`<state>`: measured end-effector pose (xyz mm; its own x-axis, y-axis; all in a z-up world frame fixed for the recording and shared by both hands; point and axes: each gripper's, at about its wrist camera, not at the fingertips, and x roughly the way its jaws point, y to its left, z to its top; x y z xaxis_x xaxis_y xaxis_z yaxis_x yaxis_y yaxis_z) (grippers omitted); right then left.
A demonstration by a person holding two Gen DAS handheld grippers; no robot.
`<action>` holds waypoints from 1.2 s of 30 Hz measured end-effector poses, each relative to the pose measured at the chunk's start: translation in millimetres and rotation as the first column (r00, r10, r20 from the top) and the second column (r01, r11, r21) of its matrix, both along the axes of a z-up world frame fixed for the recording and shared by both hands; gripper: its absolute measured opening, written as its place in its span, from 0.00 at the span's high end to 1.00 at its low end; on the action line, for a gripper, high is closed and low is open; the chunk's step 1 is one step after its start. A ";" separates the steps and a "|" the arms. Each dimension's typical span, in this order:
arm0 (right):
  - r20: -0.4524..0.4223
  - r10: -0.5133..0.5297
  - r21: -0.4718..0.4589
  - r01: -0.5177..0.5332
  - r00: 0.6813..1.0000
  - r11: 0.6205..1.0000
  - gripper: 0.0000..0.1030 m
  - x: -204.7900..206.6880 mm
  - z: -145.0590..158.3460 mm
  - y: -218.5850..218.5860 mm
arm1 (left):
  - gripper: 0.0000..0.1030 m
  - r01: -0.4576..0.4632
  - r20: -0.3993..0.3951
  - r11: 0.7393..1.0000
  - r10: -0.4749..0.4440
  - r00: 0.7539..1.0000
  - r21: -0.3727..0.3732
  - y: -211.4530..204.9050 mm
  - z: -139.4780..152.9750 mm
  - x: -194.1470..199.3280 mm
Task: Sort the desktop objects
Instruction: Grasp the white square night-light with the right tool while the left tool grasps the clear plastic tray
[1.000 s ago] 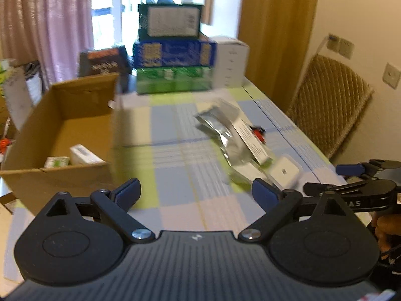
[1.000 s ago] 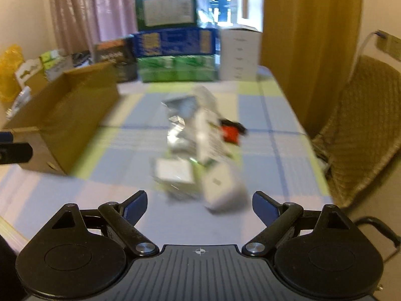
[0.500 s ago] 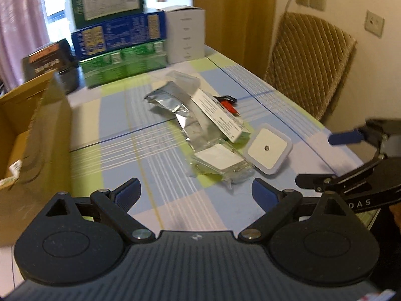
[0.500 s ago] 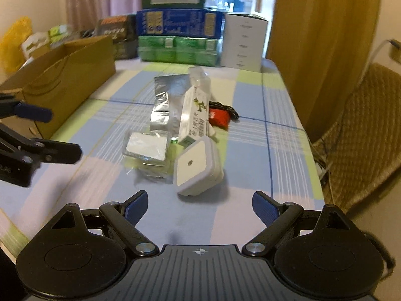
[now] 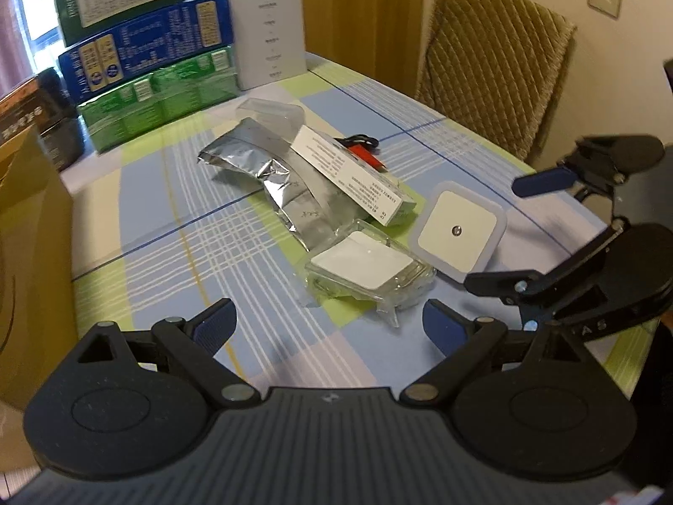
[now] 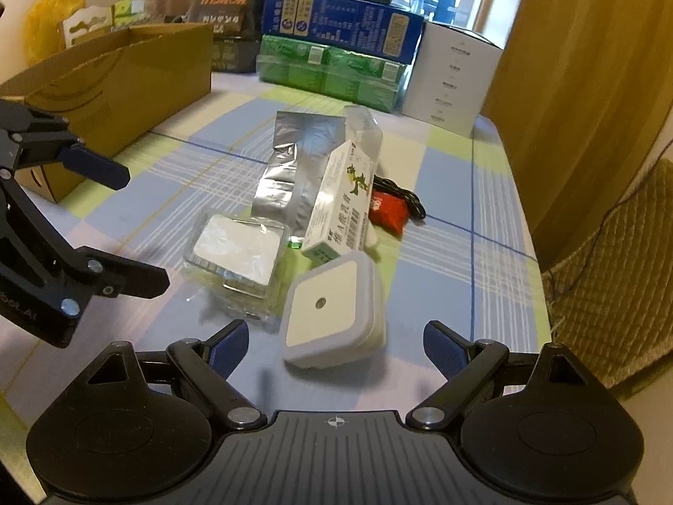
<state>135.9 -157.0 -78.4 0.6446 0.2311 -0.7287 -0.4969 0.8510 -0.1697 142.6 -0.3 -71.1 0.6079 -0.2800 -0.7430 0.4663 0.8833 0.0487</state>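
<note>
Checked tablecloth (image 6: 462, 193) crowds everything: the right gripper (image 6: 332, 338), spread wide and empty like the left gripper (image 5: 328, 326), would probably jostle the plastic packet (image 6: 235, 252) while closing on the white night light (image 6: 332, 311) just ahead.

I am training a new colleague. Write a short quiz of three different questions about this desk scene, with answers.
1. True or false: the right gripper is shut on the white square device.
2. Which item leans on the foil bag: (a) the long white carton, (b) the red pouch, (c) the cardboard box?
3. Fill in: the left gripper is ____.

Key: 1 false, it is open. 2 a. 3 open.
</note>
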 end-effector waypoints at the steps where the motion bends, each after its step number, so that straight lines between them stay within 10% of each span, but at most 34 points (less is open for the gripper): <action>1: 0.000 0.005 -0.008 -0.005 1.000 1.000 0.14 1.2 -1.6 1.2 | 0.10 0.010 -0.001 1.000 -0.009 1.000 0.006 0.1 -0.9 1.8; 17: 0.048 0.087 -0.162 -0.078 0.995 0.984 0.33 9.6 -28.5 14.7 | 0.10 0.064 -0.018 0.998 -0.064 0.998 0.003 -2.3 -18.4 19.5; 36: -0.033 -0.154 0.041 0.156 0.987 0.987 0.40 18.4 -10.0 -24.1 | 0.13 0.283 -0.019 0.959 -0.282 0.959 0.014 -41.9 -36.6 55.2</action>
